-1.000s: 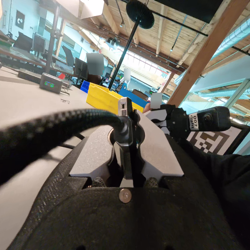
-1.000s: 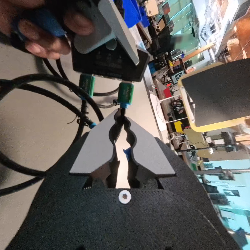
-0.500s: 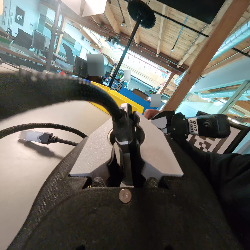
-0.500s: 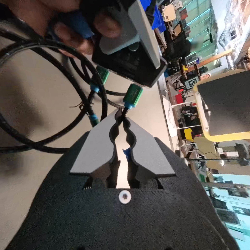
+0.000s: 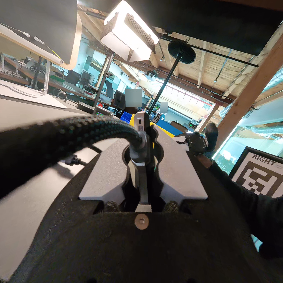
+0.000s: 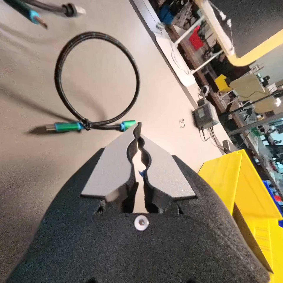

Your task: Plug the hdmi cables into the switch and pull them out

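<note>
Our left tongs (image 5: 147, 134) are clamped on the switch (image 5: 141, 137), a thin silver and black slab that stands on edge between the grey fingers (image 5: 107, 173) and sticks out past their tips. A thick braided cable (image 5: 76, 133) is plugged into the switch's left face and arcs away to the left, blurred and close to the lens. Under that arc a second plug (image 5: 72, 160) lies on the worktop (image 5: 23, 206). Far to the right in this view we see our right hand (image 5: 211, 134) and the other tool's black body, with a square marker board (image 5: 260, 176) below it. In the right wrist view our right tongs (image 6: 138, 130) are nearly closed, with only a narrow wavy slit between the fingers (image 6: 113, 165), and they have hold of nothing. Just past their tips a thin black cable (image 6: 98, 73) lies coiled in a ring on the worktop (image 6: 30, 168), tied where the ring closes, with one green plug (image 6: 67, 127) pointing left and the other green plug (image 6: 127, 124) just beside the fingertips; we cannot tell whether it touches them. At the top left, another green plug (image 6: 36, 16) and a grey plug (image 6: 73, 10) lie blurred. A yellow bin (image 6: 245, 191) sits at the right, and a small grey box (image 6: 205, 116) stands at the worktop's far edge.
</note>
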Demonstrator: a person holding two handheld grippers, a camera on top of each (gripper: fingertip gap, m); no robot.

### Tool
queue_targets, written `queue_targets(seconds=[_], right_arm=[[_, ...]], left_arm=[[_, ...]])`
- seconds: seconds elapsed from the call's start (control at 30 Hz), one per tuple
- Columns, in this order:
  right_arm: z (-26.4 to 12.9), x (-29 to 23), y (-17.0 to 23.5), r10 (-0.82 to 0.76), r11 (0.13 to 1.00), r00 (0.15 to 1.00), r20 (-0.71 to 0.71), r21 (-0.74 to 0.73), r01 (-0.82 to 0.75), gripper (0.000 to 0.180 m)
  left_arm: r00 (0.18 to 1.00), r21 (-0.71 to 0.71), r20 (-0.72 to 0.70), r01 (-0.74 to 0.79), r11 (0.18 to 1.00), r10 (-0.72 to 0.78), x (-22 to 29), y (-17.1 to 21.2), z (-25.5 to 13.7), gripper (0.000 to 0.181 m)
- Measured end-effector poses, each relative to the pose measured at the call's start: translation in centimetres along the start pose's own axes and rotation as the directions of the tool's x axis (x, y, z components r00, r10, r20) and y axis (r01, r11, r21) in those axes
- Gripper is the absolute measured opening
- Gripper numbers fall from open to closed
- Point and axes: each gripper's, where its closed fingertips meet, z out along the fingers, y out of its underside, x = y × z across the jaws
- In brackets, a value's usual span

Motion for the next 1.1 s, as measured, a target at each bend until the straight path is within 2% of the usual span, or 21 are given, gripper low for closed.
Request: queue_targets(seconds=[0.13, 0.23, 0.33, 0.5, 0.53, 0.57, 0.6, 0.7, 0.9, 1.07, 1.1], right_arm=[[0.3, -0.4, 1.6, 0.275, 0.958, 0.958, 0.076, -0.108, -0.266, 0.0], [1.8, -2.3, 3.0, 0.504, 0.85, 0.857, 0.105, -0.239, -0.47, 0.0], [3.9, -3.7, 2.5, 0.603, 0.787, 0.786, 0.133, -0.259, -0.56, 0.0], [6.5, -2.8, 3.3, 0.546, 0.788, 0.838, -0.006, -0.338, -0.516, 0.004], [6.8, -3.2, 3.2, 0.558, 0.772, 0.83, 0.0, -0.366, -0.519, 0.068], [6.9, -3.8, 2.8, 0.569, 0.767, 0.821, 0.036, -0.384, -0.514, 0.092], [6.9, -3.8, 2.3, 0.569, 0.771, 0.821, 0.051, -0.382, -0.51, 0.099], [6.9, -3.1, 1.5, 0.578, 0.771, 0.815, 0.035, -0.35, -0.532, 0.093], [6.7, -7.5, -2.8, 0.633, 0.77, 0.737, 0.237, -0.29, -0.568, 0.094], [7.9, -8.9, -1.9, 0.519, 0.821, 0.846, 0.124, -0.347, -0.453, 0.095], [8.0, -8.8, -2.1, 0.502, 0.833, 0.856, 0.125, -0.336, -0.439, 0.088]], left_arm=[[1.0, 0.026, 0.005, -0.011, 1.0, 0.011, 0.0, -0.3, -0.3, 0.021], [1.0, 0.032, 0.003, -0.01, 0.999, 0.01, 0.1, -0.3, -0.3, 0.021], [1.0, 0.036, 0.005, -0.016, 0.999, 0.016, 0.1, -0.4, -0.3, 0.021], [1.0, 0.053, 0.002, -0.02, 0.998, 0.02, 0.3, -0.5, -0.6, 0.021], [1.0, 0.053, 0.003, -0.021, 0.998, 0.021, 0.3, -0.5, -0.6, 0.021], [1.0, 0.051, 0.005, -0.021, 0.998, 0.021, 0.3, -0.5, -0.6, 0.021], [1.0, 0.05, 0.006, -0.022, 0.998, 0.021, 0.3, -0.5, -0.6, 0.021], [1.0, 0.049, 0.005, -0.022, 0.999, 0.022, 0.3, -0.5, -0.6, 0.021], [1.0, 0.051, 0.009, -0.023, 0.998, 0.022, 0.3, -0.5, -0.6, 0.021], [1.0, 0.055, 0.014, -0.026, 0.998, 0.025, 0.2, -0.6, -0.6, 0.021], [1.0, 0.058, 0.014, -0.026, 0.998, 0.025, 0.2, -0.6, -0.6, 0.021]])
